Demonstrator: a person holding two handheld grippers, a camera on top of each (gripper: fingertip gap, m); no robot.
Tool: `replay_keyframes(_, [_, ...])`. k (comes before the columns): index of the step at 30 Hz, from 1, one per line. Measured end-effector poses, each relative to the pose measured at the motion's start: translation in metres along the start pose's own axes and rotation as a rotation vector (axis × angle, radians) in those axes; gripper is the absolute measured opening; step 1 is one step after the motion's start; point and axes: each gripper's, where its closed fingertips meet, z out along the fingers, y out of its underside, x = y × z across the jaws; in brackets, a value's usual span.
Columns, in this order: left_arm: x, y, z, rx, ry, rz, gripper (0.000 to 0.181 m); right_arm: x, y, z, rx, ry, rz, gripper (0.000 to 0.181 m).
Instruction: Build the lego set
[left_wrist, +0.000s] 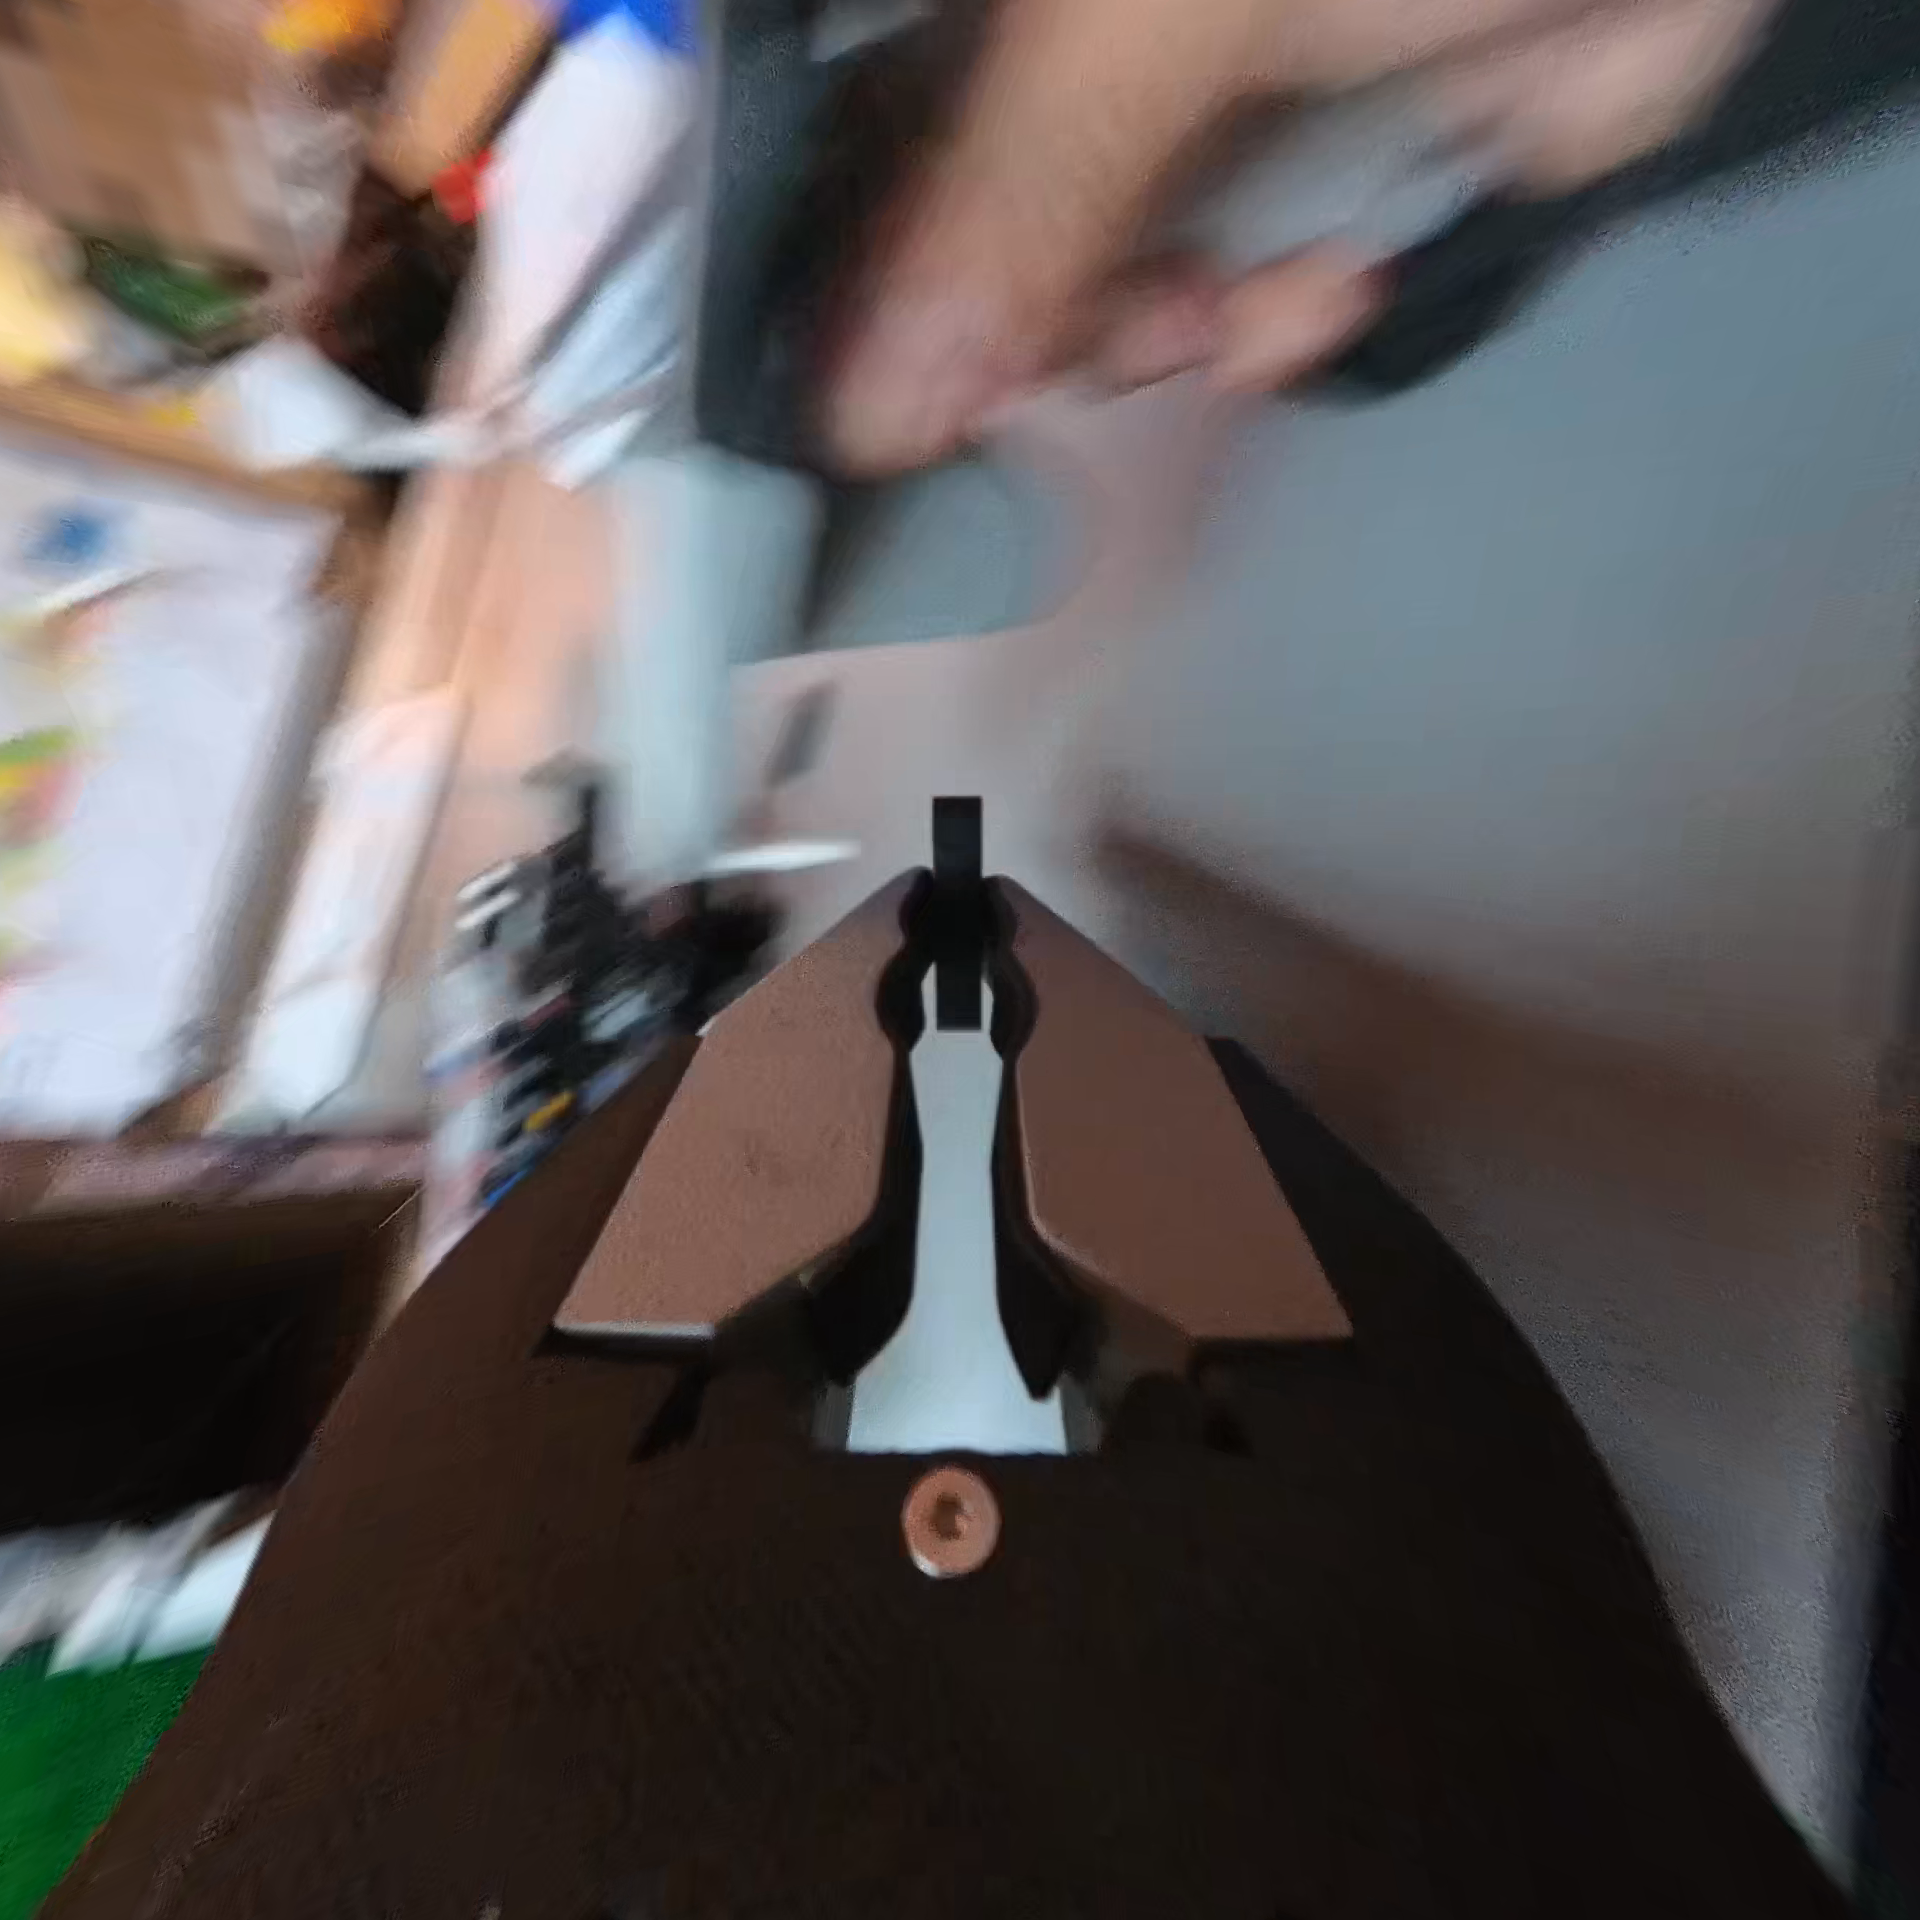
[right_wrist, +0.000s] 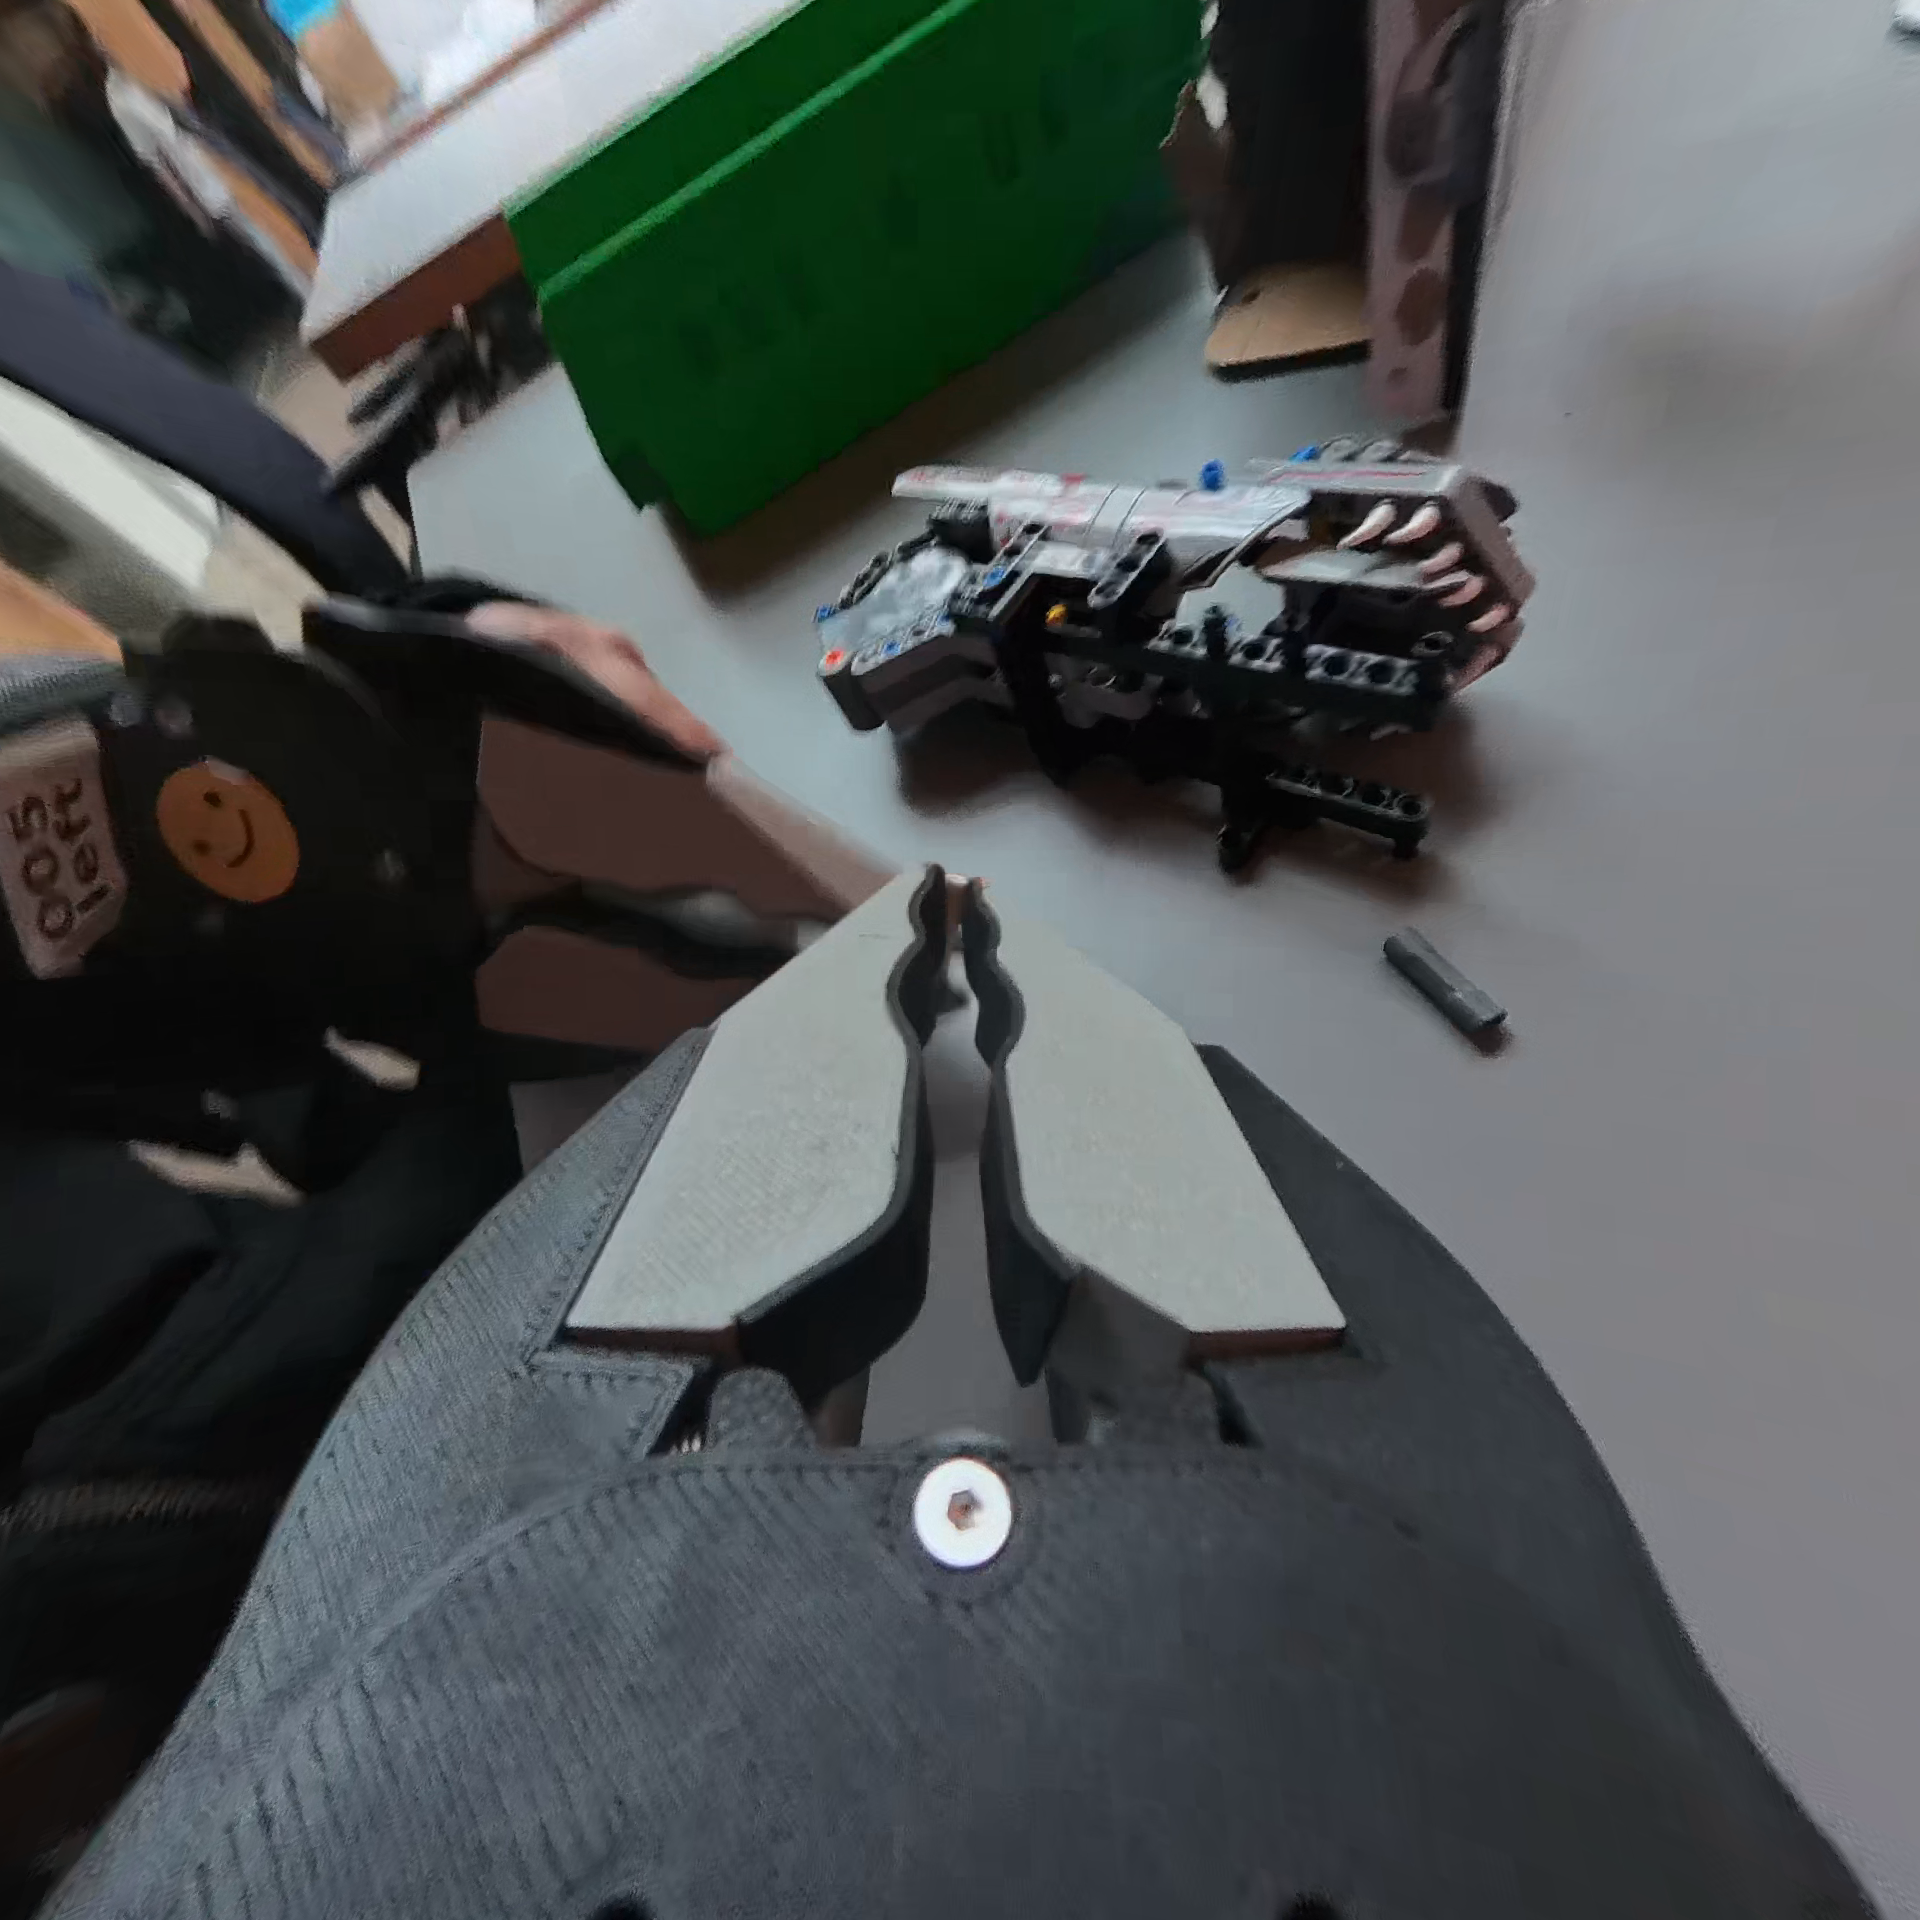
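In the left wrist view, which is badly blurred, my left gripper (left_wrist: 956, 904) is shut on a small flat black lego piece (left_wrist: 956, 842) that sticks out past the fingertips. The grey and black lego model (left_wrist: 582, 987) lies to its left. In the right wrist view the model (right_wrist: 1174, 623) lies on its side on the grey table (right_wrist: 1662, 1143), ahead and to the right. My right gripper (right_wrist: 954, 894) has its jaws almost together, with nothing visible between them. The left gripper (right_wrist: 831, 899) comes in from the left, its tips just behind my right fingertips.
A short dark grey lego pin (right_wrist: 1444, 982) lies on the table, right of my right gripper. A green box (right_wrist: 831, 260) and an open cardboard box (right_wrist: 1340, 208) stand behind the model. A blurred hand (left_wrist: 1091, 260) and white printed paper (left_wrist: 135, 727) show in the left wrist view. The right tips stand about 9 cm off the short dark grey lego pin (right_wrist: 1444, 982).
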Motion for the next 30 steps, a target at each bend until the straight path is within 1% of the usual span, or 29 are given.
replay_keyframes(1, [0.023, -0.010, 0.000, 0.035, 0.081, 0.029, 0.006, 0.006, -0.017, -0.005, 0.088, 0.020, 0.013, 0.000])
replay_keyframes(2, [0.026, -0.012, 0.002, 0.006, 0.016, 0.127, 0.006, 0.011, -0.033, -0.010, 0.145, 0.024, 0.021, 0.000])
replay_keyframes(3, [0.020, -0.013, 0.004, 0.001, -0.057, 0.176, 0.006, 0.012, -0.042, -0.011, 0.151, -0.002, 0.030, 0.000])
replay_keyframes(4, [0.009, -0.010, 0.005, -0.016, -0.081, 0.110, 0.007, 0.011, -0.046, -0.010, 0.128, -0.030, 0.044, 0.000])
replay_keyframes(5, [-0.005, -0.005, 0.003, -0.010, -0.081, -0.006, 0.007, 0.013, -0.047, -0.010, 0.119, -0.016, 0.037, 0.000])
replay_keyframes(7, [-0.020, 0.000, -0.002, 0.048, -0.038, -0.179, 0.006, 0.031, -0.042, -0.016, 0.072, 0.151, -0.068, 0.000])
replay_keyframes(9, [-0.030, 0.002, -0.006, 0.093, -0.049, -0.265, 0.005, 0.051, -0.025, -0.025, -0.034, 0.300, -0.150, 0.000])
replay_keyframes(11, [-0.034, 0.003, -0.006, 0.094, -0.055, -0.291, 0.005, 0.063, -0.008, -0.029, -0.097, 0.346, -0.171, 0.001])
replay_keyframes(13, [-0.033, 0.003, -0.005, 0.084, -0.074, -0.261, 0.006, 0.060, 0.014, -0.022, -0.155, 0.275, -0.138, 0.001])
replay_keyframes(14, [-0.031, 0.002, -0.004, 0.076, -0.082, -0.241, 0.006, 0.061, 0.027, -0.018, -0.212, 0.248, -0.100, 0.006])
replay_keyframes(15, [-0.030, 0.002, -0.003, 0.067, -0.087, -0.223, 0.006, 0.063, 0.036, -0.016, -0.273, 0.242, -0.072, 0.015])
replay_keyframes(16, [-0.029, 0.003, -0.002, 0.057, -0.093, -0.211, 0.006, 0.065, 0.039, -0.016, -0.295, 0.242, -0.067, 0.022])
replay_keyframes(18, [-0.030, 0.004, -0.001, 0.048, -0.103, -0.206, 0.006, 0.063, 0.028, -0.018, -0.246, 0.233, -0.086, 0.020])
replay_keyframes(20, [-0.033, 0.002, -0.003, 0.066, -0.113, -0.221, 0.006, 0.049, 0.018, -0.021, -0.205, 0.176, -0.076, 0.026])
replay_keyframes(21, [-0.035, 0.001, -0.004, 0.078, -0.119, -0.226, 0.006, 0.036, 0.012, -0.021, -0.176, 0.115, -0.068, 0.030])
replay_keyframes(24, [-0.038, -0.004, -0.009, 0.113, -0.148, -0.196, 0.006, -0.010, 0.004, -0.019, -0.124, -0.101, -0.026, 0.033])
replay_keyframes(26, [-0.034, -0.011, -0.010, 0.138, -0.146, -0.160, 0.006, -0.025, 0.004, -0.015, -0.122, -0.177, 0.004, 0.034])
replay_keyframes(28, [-0.034, -0.013, -0.012, 0.130, -0.179, -0.115, 0.005, -0.025, 0.005, -0.011, -0.116, -0.179, 0.030, 0.029])
replay_keyframes(30, [-0.033, -0.014, -0.012, 0.132, -0.183, -0.102, 0.006, -0.021, 0.007, -0.011, -0.116, -0.166, 0.057, 0.013])
